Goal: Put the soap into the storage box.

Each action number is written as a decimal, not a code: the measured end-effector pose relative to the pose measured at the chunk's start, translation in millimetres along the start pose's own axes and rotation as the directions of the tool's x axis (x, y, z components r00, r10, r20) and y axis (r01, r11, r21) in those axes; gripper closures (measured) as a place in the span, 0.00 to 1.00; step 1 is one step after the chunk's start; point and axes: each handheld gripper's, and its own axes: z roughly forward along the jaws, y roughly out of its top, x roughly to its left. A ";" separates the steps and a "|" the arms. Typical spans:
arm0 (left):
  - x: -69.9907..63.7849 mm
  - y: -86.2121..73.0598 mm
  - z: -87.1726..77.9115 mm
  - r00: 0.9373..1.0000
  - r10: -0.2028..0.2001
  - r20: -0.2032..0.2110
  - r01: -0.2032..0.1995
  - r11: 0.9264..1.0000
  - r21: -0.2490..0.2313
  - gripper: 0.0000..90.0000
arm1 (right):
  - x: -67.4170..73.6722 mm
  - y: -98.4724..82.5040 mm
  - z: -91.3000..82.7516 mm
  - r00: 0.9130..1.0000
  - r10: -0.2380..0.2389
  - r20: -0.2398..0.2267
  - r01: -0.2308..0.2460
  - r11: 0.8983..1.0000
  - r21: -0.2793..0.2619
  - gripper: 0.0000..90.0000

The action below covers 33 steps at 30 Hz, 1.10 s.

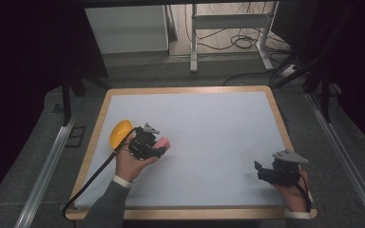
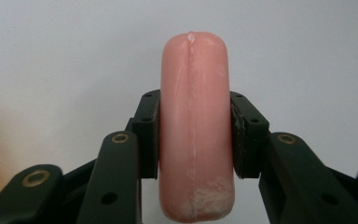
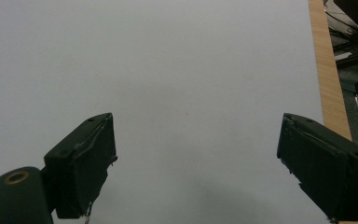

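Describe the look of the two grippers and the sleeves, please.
Both the left gripper and right gripper are black, with brass-ringed holes in their linkages and grey three-cornered plates on top. A black cable trails from the left one. Grey sleeves with white cuffs.

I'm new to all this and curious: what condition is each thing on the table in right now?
Left tongs: shut on the pink sausage.
Pink sausage: clamped between the pads, whitish scuffs at its near end.
Right tongs: open, nothing between them.
Yellow object: lying beside the left hand, untouched.
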 end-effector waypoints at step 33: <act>24.8 -1.4 -28.3 0.998 -0.032 -0.049 0.029 0.998 -0.056 0.67 | -0.4 -0.8 0.6 1.000 0.005 0.005 -0.005 1.000 0.003 0.13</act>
